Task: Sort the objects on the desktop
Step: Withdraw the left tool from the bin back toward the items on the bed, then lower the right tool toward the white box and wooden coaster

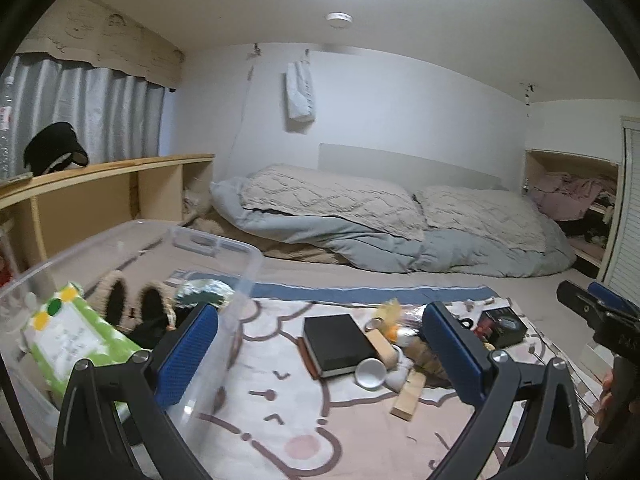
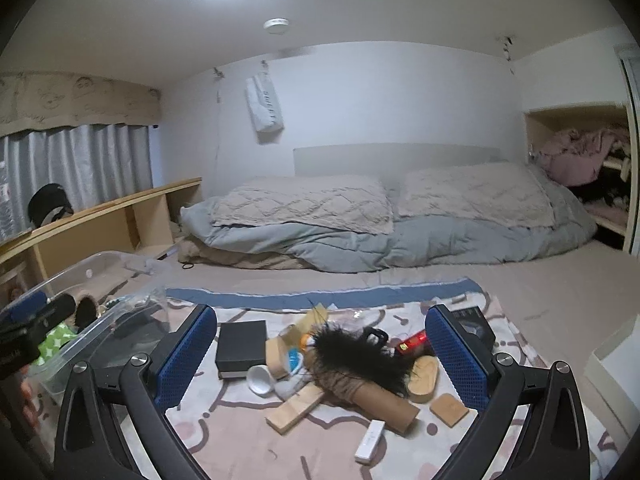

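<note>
2 grippers are hanging above a pink blanket with a cartoon print, and both are holding nothing. The left gripper is showing its blue pads wide apart, with the left pad over the rim of a clear plastic bin. The right gripper is also standing with its pads wide apart, above a heap of small objects.

In this heap a black box is lying flat at the left side, and a white cup is lying tipped just beside it. A black feathery thing is lying across a brown cardboard tube. A wooden block is resting in front, touching the tube's left end. A white stick-shaped package is lying near the front, and a flat wooden piece to its right.

Inside the bin, a green and white packet is lying near 2 furry slippers.
</note>
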Available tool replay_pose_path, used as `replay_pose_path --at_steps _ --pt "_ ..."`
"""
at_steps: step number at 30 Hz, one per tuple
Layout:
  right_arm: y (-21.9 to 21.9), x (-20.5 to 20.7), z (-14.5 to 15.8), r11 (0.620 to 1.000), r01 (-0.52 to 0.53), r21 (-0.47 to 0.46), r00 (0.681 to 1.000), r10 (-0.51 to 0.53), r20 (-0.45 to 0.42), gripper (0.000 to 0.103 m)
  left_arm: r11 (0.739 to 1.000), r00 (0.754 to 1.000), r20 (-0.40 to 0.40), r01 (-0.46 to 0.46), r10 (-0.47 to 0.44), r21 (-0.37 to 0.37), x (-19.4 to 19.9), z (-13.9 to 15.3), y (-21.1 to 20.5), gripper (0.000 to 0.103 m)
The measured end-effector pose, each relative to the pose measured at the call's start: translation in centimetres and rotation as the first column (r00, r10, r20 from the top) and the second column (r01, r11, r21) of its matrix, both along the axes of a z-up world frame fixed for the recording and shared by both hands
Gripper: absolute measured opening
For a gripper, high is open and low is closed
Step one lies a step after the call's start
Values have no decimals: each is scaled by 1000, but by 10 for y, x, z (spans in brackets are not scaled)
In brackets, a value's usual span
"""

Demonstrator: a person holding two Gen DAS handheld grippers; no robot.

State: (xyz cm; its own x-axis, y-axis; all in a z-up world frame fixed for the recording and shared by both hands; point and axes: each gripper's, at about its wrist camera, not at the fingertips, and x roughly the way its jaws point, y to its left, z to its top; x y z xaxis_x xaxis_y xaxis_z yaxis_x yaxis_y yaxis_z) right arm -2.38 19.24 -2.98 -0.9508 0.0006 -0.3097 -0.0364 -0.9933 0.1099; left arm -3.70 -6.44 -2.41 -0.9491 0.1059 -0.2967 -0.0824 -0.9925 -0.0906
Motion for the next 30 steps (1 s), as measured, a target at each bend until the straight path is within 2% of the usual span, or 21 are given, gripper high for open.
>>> replay_pose_path --at_steps 14,23,28,30 --pt "34 -8 -15 996 94 -9 993 -93 77 103 995 996 15 89 -90 41 -6 -18 23 103" --pt "76 -40 -66 978 199 -58 954 -180 238 101 989 989 55 137 -140 56 -13 -39 39 103" --pt "115 -65 -107 950 249 -190 918 -169 359 70 982 979 89 179 -184 56 -17 -53 49 103" --pt "128 -76 -124 936 280 -215 896 -174 408 49 979 975 98 196 -201 60 -18 -57 53 103"
